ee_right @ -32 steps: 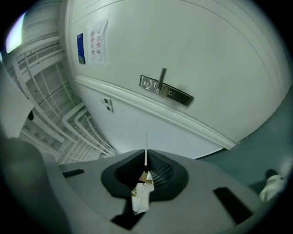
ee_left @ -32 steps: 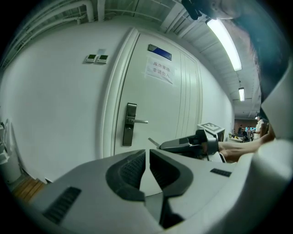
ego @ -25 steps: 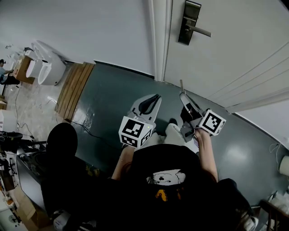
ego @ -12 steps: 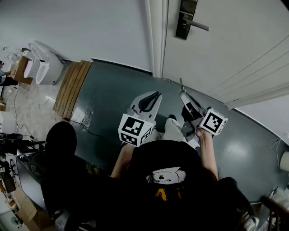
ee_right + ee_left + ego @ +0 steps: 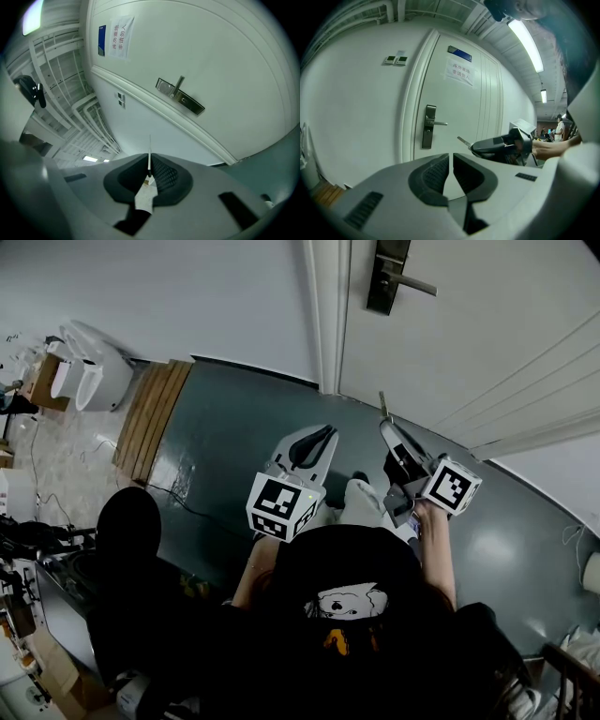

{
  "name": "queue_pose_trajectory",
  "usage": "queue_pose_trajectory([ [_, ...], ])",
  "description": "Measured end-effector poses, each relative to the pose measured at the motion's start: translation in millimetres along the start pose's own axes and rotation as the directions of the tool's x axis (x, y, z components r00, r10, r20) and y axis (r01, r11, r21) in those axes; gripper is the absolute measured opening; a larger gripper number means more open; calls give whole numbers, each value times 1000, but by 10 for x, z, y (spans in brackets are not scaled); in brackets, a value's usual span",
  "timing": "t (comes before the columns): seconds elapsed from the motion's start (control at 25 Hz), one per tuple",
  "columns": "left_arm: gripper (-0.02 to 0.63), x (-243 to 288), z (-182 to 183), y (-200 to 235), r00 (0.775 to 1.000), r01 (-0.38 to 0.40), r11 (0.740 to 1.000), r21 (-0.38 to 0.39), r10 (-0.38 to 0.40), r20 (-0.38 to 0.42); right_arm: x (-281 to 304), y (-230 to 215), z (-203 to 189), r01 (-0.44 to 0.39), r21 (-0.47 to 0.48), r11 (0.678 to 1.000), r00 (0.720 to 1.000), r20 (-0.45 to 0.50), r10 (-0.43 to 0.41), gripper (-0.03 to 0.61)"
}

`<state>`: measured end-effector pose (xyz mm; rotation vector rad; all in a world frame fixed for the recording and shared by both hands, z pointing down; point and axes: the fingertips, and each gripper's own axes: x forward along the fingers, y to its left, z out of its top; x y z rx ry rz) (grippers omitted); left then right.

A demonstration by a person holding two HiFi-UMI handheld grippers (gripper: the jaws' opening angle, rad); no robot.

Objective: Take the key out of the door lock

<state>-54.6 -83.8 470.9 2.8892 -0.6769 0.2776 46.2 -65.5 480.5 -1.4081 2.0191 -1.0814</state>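
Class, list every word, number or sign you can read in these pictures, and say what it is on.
Paper notice on the door: two rows of Chinese characters, too blurred to read.
Blue plate above it: nothing legible.
Marker cubes: black-and-white patterns only, no words.

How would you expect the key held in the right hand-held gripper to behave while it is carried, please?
The key shows as a thin, straight blade, so it is probably stiff and light. The right hand-held gripper pinches it only at its base, with most of the blade sticking out, so it could pivot or slip if bumped.
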Motion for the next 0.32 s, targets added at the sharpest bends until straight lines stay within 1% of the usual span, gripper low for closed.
queue_pose_trajectory([
  [0.32,31,-101,-32,124,1000,-10,1000,5,10,3,-63,-70,107,38,-13,999,998,47,-38,21],
])
